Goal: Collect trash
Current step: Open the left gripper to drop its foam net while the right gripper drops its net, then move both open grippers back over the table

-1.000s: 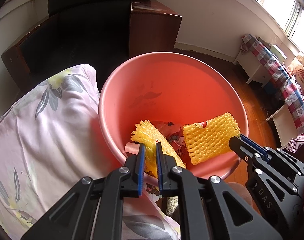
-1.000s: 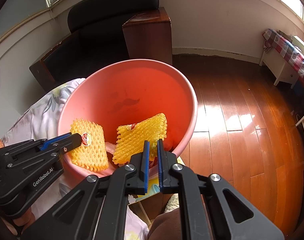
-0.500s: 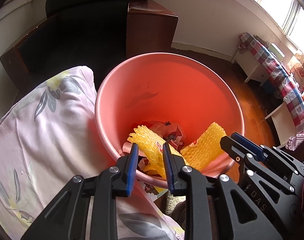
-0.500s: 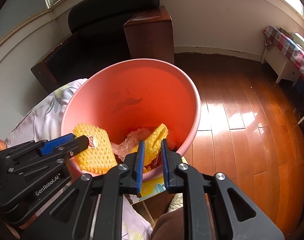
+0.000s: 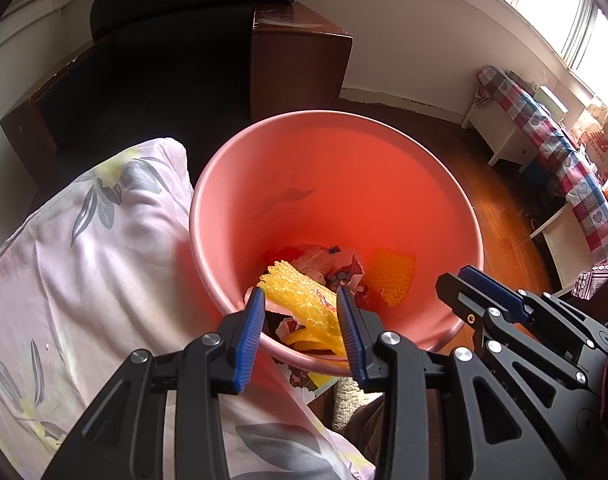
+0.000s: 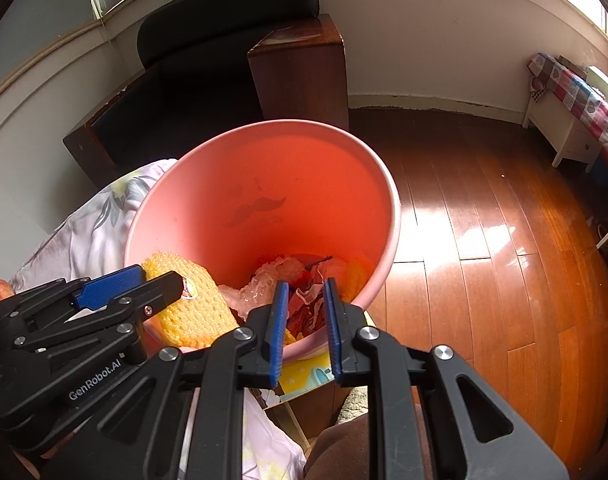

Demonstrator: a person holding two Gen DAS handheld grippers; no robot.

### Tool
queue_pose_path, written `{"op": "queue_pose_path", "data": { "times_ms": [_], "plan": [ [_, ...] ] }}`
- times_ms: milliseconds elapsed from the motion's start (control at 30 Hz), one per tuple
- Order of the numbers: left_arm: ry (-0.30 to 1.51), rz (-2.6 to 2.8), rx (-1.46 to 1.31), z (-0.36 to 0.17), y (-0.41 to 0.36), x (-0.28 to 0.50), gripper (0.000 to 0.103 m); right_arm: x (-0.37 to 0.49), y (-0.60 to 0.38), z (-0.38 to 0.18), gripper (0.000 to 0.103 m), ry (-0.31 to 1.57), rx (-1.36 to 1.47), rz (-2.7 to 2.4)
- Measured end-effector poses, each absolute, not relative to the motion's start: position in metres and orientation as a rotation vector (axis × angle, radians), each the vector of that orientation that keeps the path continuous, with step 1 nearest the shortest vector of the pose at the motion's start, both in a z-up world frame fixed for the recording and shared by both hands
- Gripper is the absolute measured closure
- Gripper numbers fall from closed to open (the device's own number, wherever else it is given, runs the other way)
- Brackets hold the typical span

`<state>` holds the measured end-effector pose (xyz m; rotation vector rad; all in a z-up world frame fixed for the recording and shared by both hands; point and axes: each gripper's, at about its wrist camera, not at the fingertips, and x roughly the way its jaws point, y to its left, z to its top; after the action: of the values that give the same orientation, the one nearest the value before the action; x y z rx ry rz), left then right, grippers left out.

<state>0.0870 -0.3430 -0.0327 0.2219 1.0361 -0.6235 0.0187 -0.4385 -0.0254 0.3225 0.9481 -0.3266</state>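
1. The left gripper (image 5: 300, 312) hangs over the round pink plastic bin (image 5: 384, 184), jaws opening, pads off the yellow foam fruit net (image 5: 300, 300) lying inside against the near wall
2. The right gripper (image 6: 304, 312) stands parted and empty; a second yellow net (image 5: 392, 276) lies deeper among crumpled wrappers (image 6: 304, 280)

My left gripper (image 5: 300, 314) points steeply down, its blue-padded fingers (image 5: 250, 330) opening wide with nothing pinched. My right gripper (image 6: 304, 316) sits close alongside, tilted down likewise, its fingers (image 6: 278, 326) parted a little, gripping nothing.
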Motion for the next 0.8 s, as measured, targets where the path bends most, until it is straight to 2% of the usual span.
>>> {"op": "queue_pose_path", "data": {
  "times_ms": [233, 300, 367, 800],
  "plan": [
    [1.03, -0.625, 0.217, -0.028, -0.341, 0.085, 0.06, 0.018, -0.44, -0.024, 0.084, 0.946, 0.326, -0.324],
    [1.029, -0.627, 0.217, -0.026, -0.34, 0.084, 0.058, 0.018, -0.44, -0.023, 0.077, 0.942, 0.336, -0.312],
    [1.026, -0.625, 0.216, -0.024, -0.339, 0.083, 0.058, 0.016, -0.438, -0.021, 0.075, 0.939, 0.339, -0.312],
    [1.02, -0.63, 0.178, -0.013, -0.324, 0.08, 0.052, 0.007, -0.435, -0.01, 0.074, 0.912, 0.338, -0.314]
  ]
}}
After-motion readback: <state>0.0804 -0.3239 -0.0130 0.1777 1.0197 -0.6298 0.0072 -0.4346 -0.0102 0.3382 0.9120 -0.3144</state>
